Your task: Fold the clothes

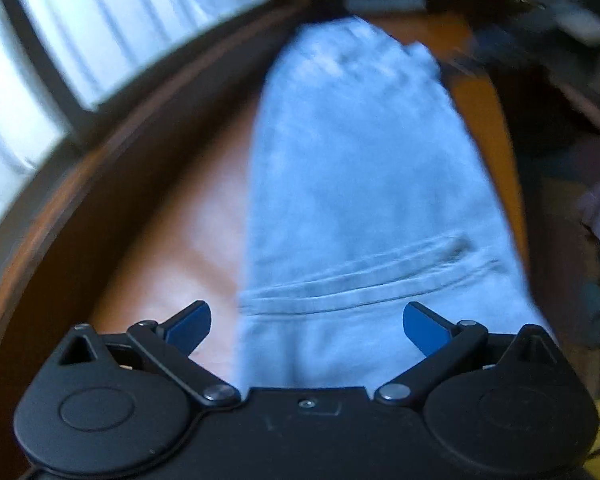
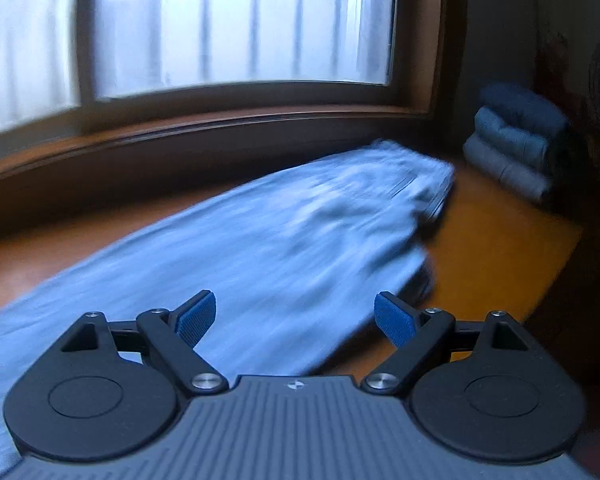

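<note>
A pair of pale blue trousers (image 1: 360, 184) lies stretched out lengthwise on the orange-brown floor (image 1: 172, 240), with a welt pocket near my left gripper (image 1: 306, 326). That gripper hovers over the pocket end, open, with nothing between its blue pads (image 1: 190, 326). In the right wrist view the same trousers (image 2: 260, 240) run from lower left towards the far right, where the cloth is bunched. My right gripper (image 2: 296, 318) hangs above them, open and empty. Both views are blurred.
A window with pale curtains (image 2: 236, 24) and a dark wooden sill (image 2: 220, 128) runs along the far side. A stack of folded blue and grey clothes (image 2: 516, 140) sits on the floor at the far right, against the wall. Dark clutter (image 1: 560, 80) lies right of the trousers.
</note>
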The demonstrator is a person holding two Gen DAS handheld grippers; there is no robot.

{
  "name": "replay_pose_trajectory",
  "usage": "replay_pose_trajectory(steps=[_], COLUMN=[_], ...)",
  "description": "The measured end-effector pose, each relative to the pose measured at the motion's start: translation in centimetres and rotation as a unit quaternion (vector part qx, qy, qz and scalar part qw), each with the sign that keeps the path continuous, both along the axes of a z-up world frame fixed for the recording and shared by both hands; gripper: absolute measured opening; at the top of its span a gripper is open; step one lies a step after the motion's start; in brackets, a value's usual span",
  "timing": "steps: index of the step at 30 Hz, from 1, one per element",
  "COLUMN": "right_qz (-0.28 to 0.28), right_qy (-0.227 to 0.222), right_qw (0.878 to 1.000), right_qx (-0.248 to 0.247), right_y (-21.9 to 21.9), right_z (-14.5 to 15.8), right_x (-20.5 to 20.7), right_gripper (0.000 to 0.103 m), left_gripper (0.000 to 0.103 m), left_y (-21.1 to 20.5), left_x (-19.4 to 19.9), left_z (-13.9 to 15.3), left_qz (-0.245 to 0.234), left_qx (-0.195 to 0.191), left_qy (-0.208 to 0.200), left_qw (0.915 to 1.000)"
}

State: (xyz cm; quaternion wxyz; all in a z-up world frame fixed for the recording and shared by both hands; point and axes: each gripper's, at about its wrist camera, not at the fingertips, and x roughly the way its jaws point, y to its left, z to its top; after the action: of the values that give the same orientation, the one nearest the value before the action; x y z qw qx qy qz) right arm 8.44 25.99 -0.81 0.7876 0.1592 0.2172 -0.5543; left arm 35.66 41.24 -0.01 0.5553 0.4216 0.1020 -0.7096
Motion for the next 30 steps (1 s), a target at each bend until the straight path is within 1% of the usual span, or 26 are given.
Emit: replay_pose_trajectory(steps=[2,3,5,8,12,14,16,20,23,26,28,30], right_qz=[0.006,0.009,0.002,0.011,0.038,0.041,0.043,0.032,0.012,-0.007,-0.012,-0.009], right_qy=[-0.026,-0.037,-0.044,-0.038,-0.023,-0.028,-0.031,-0.023,-0.052,-0.085,-0.094,-0.095], right_qw=[1.000,0.999,0.999,0.999,0.999,0.998,0.997,0.998,0.997,0.993,0.991,0.990], right_qx=[0.005,0.008,0.012,0.019,0.031,0.042,0.051,0.059,0.064,0.083,0.096,0.103], right_y=[4.8,7.2,11.1,16.1,19.6,20.2,20.6,21.3,21.7,20.8,20.2,20.2], right_z=[-0.4,-0.8,-1.4,-2.2,-3.0,-3.5,-3.8,-3.9,-3.7,-3.9,-4.3,-4.6], right_x=[1.0,1.5,2.9,5.4,8.6,9.6,10.2,11.6,12.0,12.1,12.3,12.7], right_gripper=[0.089,0.089,0.089,0.089,0.089,0.088,0.088,0.087,0.087,0.087,0.083,0.082], left_gripper=[0.103,0.103,0.102,0.102,0.102,0.102,0.102,0.103,0.103,0.103,0.103,0.103], left_y=[0.9,1.2,1.9,2.9,3.5,3.9,3.9,3.9,3.5,3.1,3.0,2.7], left_x=[2.2,3.3,5.2,7.1,7.6,7.4,7.6,8.2,8.3,8.0,8.1,8.2], left_z=[0.0,-0.1,-0.4,-1.1,-1.9,-2.2,-2.6,-3.0,-3.0,-3.3,-3.6,-3.9], left_qz=[0.008,0.011,0.014,0.008,-0.030,-0.049,-0.064,-0.071,-0.086,-0.105,-0.113,-0.115], left_qx=[-0.022,-0.024,-0.020,-0.009,0.001,0.003,0.011,0.027,0.043,0.049,0.051,0.056], left_qy=[0.008,0.015,0.022,0.026,0.038,0.038,0.047,0.072,0.086,0.101,0.114,0.129], left_qw=[0.9997,0.9995,0.9995,0.9996,0.9988,0.9981,0.9968,0.9945,0.9917,0.9882,0.9857,0.9833])
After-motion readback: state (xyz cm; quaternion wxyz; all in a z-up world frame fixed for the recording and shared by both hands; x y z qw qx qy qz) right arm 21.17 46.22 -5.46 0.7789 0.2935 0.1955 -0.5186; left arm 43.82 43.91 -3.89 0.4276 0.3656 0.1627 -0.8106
